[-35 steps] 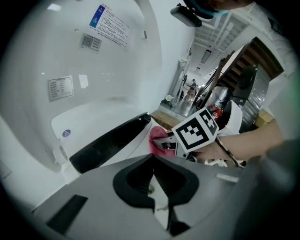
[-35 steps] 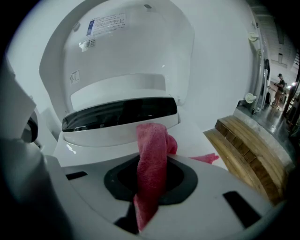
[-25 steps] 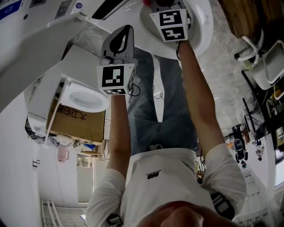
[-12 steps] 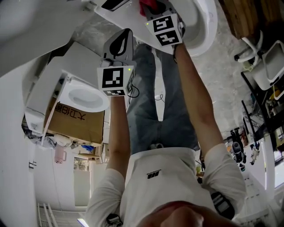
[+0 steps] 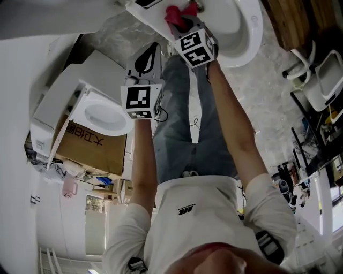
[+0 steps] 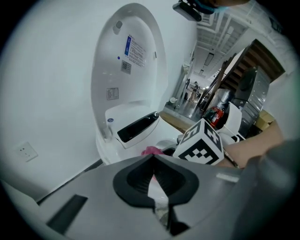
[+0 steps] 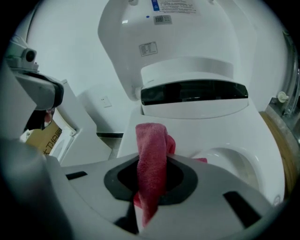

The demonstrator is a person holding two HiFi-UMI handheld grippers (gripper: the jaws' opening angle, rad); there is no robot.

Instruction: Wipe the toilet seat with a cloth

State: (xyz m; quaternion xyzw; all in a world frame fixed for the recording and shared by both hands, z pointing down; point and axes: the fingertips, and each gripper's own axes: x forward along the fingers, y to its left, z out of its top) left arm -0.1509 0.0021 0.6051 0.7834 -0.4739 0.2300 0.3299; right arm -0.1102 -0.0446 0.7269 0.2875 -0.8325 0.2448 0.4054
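Note:
My right gripper (image 5: 181, 21) is shut on a red cloth (image 5: 174, 15) and holds it over the rear left part of the white toilet seat (image 5: 245, 38). In the right gripper view the cloth (image 7: 152, 159) hangs folded between the jaws of the gripper (image 7: 152, 180), above the seat (image 7: 206, 133). The lid (image 7: 187, 42) stands raised behind it. My left gripper (image 5: 149, 51) hovers to the left of the toilet, shut, with nothing in it. From the left gripper view (image 6: 154, 176) I see the lid (image 6: 136, 56) and a bit of the cloth (image 6: 151, 150).
A second toilet (image 5: 102, 115) sits in a cardboard box (image 5: 88, 144) on the floor at the left. White chairs (image 5: 321, 75) stand at the right. A wall socket (image 6: 24, 151) is low on the white wall beside the toilet.
My right gripper has slid leftward and nearer along the seat with the cloth, which now shows more fully. My left gripper has barely moved.

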